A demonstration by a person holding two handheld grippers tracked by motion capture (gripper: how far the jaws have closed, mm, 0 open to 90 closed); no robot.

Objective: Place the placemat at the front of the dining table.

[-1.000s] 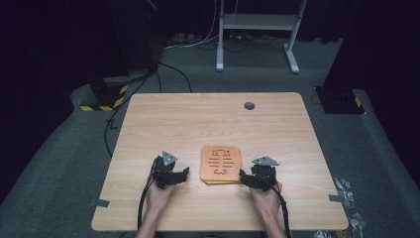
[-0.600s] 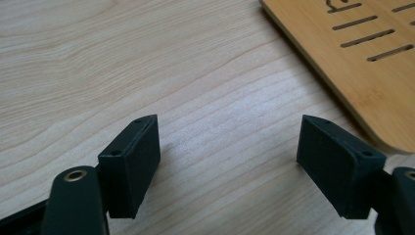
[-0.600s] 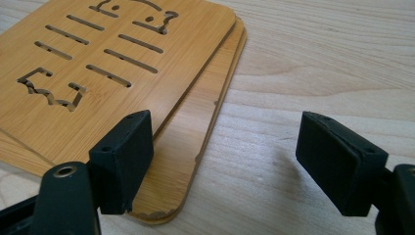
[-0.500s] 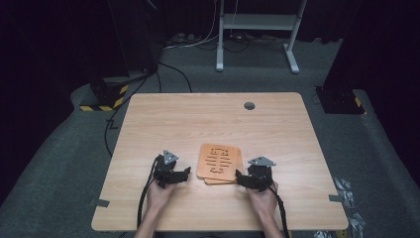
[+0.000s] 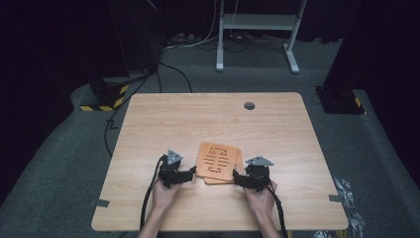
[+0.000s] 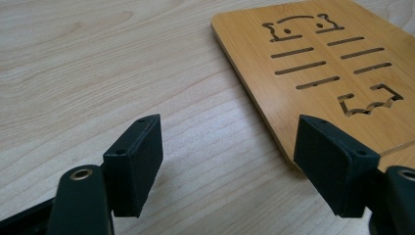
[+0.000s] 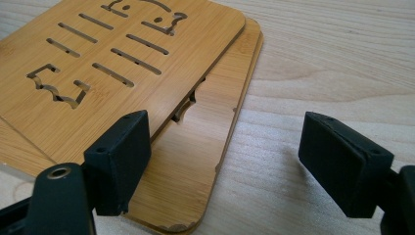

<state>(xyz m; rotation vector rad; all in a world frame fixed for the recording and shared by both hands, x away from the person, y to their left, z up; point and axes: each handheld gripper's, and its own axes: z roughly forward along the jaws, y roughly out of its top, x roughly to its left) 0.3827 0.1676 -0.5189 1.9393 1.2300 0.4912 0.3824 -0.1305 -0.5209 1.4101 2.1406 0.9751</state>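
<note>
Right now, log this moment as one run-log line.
scene: stacked bamboo trivets on table | left gripper: open, jaws just been closing, nothing between | right gripper: open at stack's edge | top trivet skewed

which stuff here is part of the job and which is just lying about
In the job:
- stack of slotted bamboo trivet boards, top one skewed
- left gripper, jaws open, just been closing, nothing between them
- right gripper, jaws open

Lying about:
- round grey table grommet
- white metal stand
- yellow-black striped block

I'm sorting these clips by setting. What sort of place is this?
Probably a lab or recording studio: a bare wooden table on grey carpet, dark surroundings, trailing cables and a metal stand behind.
</note>
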